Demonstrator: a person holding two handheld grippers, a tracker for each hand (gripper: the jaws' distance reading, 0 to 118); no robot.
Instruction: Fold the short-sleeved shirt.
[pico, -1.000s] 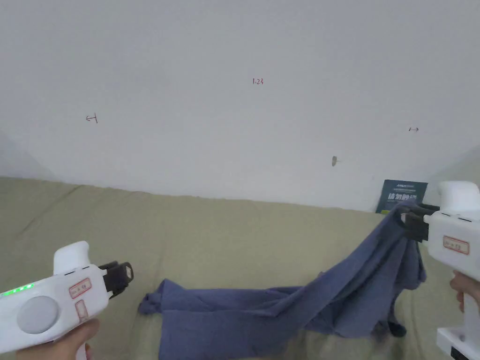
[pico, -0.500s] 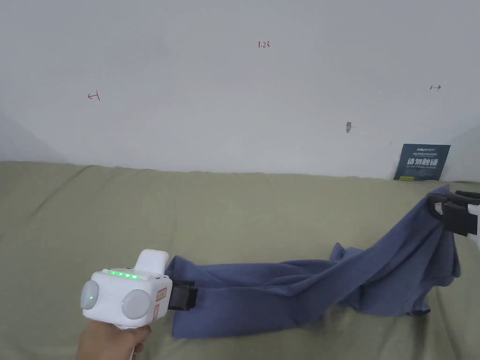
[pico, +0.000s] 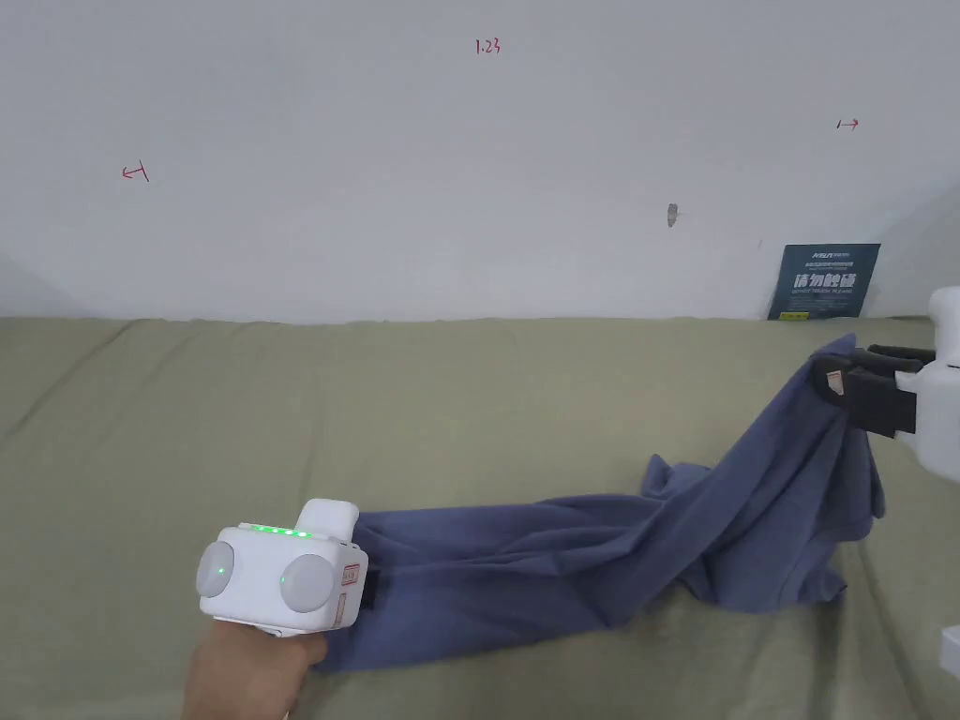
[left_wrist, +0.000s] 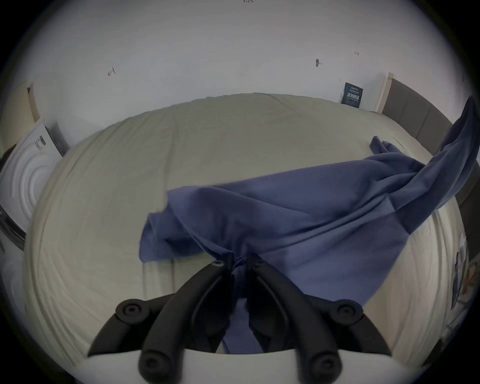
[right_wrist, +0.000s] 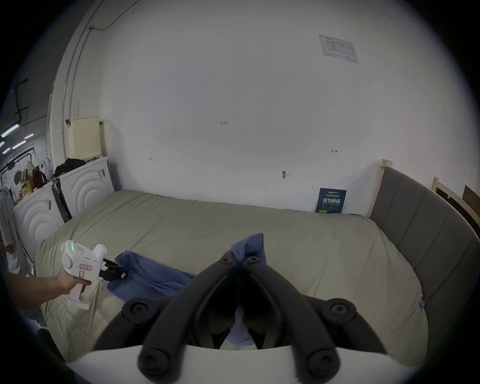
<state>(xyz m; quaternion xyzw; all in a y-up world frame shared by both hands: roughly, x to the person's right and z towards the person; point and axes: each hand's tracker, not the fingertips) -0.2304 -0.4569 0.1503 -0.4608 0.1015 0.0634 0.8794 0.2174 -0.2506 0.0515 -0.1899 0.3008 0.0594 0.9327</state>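
A dark blue sign (pico: 823, 281) leans against the white wall (pico: 469, 187) behind the olive-covered bed (pico: 375, 412).

The right tool (right_wrist: 240, 262) shows its two black jaws drawn together at the lower middle, with a fold of the blue shirt (right_wrist: 153, 279) pinched between them and a bit of cloth standing up above the tips. From there the shirt runs down and left across the olive bed (right_wrist: 298, 241). At its far end the left tool (right_wrist: 118, 270), a white body with green lights held in a hand (right_wrist: 68, 282), has its dark jaws at the shirt's edge. A grey padded headboard (right_wrist: 415, 233) stands at the right. A dark blue sign (right_wrist: 331, 200) leans against the white wall (right_wrist: 233, 91). White appliances (right_wrist: 83, 185) stand beyond the bed at the left.
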